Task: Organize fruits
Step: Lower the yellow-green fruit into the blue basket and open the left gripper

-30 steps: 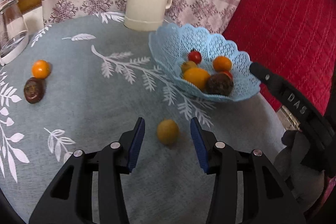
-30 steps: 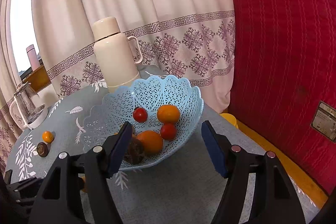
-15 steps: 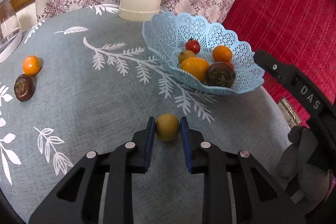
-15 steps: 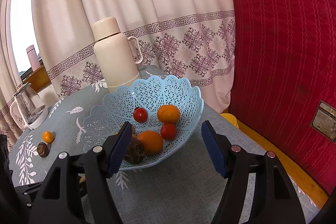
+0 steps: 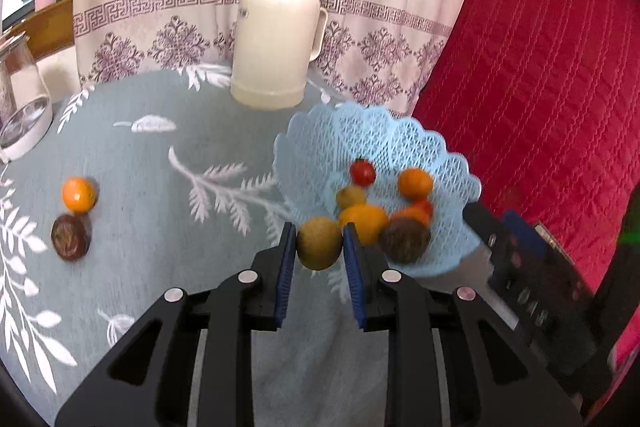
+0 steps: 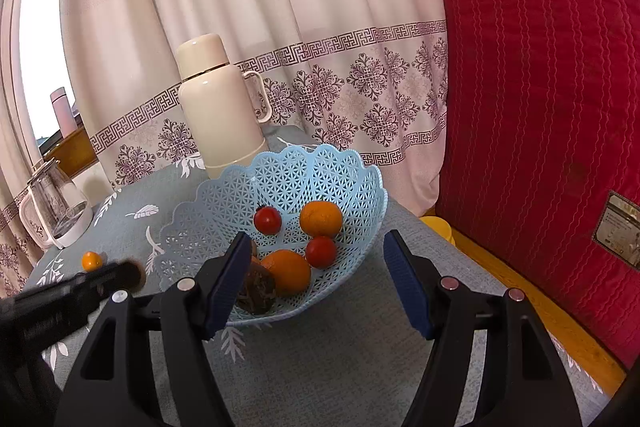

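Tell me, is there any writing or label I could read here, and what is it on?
Nothing here can be read.
Pale letters on the side of the right gripper: blurred.
Small mark on the cream thermos: too small to read.
Print on the plaque on the red padded wall: too small to read.

Pale blue lattice basket [image 6: 224,203], grey cloth [image 5: 132,155] with white leaves, perhaps yellow-green fruit [image 5: 319,243].

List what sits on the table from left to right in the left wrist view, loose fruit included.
Glass kettle → small orange above the dark brown fruit → cream thermos → yellow-green fruit held in the left hand-held gripper → blue basket.
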A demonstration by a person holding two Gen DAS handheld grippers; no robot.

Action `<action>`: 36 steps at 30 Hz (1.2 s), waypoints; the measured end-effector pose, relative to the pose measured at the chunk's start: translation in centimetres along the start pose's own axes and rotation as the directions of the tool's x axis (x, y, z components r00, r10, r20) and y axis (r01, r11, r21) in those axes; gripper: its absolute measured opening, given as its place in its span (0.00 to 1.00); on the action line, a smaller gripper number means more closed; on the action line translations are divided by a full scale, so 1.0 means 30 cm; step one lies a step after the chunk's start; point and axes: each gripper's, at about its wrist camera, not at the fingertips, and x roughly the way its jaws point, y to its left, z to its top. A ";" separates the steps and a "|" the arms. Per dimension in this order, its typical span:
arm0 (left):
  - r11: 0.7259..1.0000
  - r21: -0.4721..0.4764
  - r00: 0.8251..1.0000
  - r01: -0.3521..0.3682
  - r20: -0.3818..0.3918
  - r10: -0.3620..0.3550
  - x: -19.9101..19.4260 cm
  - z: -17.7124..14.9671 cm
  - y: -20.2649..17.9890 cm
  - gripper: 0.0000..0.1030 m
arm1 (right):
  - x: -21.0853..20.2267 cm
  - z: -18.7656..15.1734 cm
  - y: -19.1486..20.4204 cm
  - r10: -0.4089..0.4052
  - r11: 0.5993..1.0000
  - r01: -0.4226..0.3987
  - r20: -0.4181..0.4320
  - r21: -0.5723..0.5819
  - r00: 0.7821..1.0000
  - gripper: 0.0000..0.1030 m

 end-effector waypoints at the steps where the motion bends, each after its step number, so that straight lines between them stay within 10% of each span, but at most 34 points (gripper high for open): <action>1: 1.000 0.004 1.000 0.003 0.005 -0.003 0.006 0.011 -0.007 0.24 | 0.000 0.000 0.000 0.000 1.000 0.000 0.000 0.000 1.000 0.66; 13: 1.000 0.004 1.000 0.009 -0.003 -0.009 0.105 0.043 -0.023 0.28 | 0.000 -0.002 0.000 0.000 1.000 0.000 0.000 0.001 1.000 0.66; 26: 0.998 -0.056 0.998 -0.038 0.040 0.040 0.065 0.036 0.043 0.74 | 0.000 -0.001 0.000 0.000 1.000 0.000 0.001 0.000 1.000 0.66; 36: 0.992 -0.086 0.993 -0.094 0.057 0.099 0.040 0.027 0.083 0.86 | -0.010 -0.015 0.020 0.005 1.000 -0.005 0.019 -0.019 1.000 0.72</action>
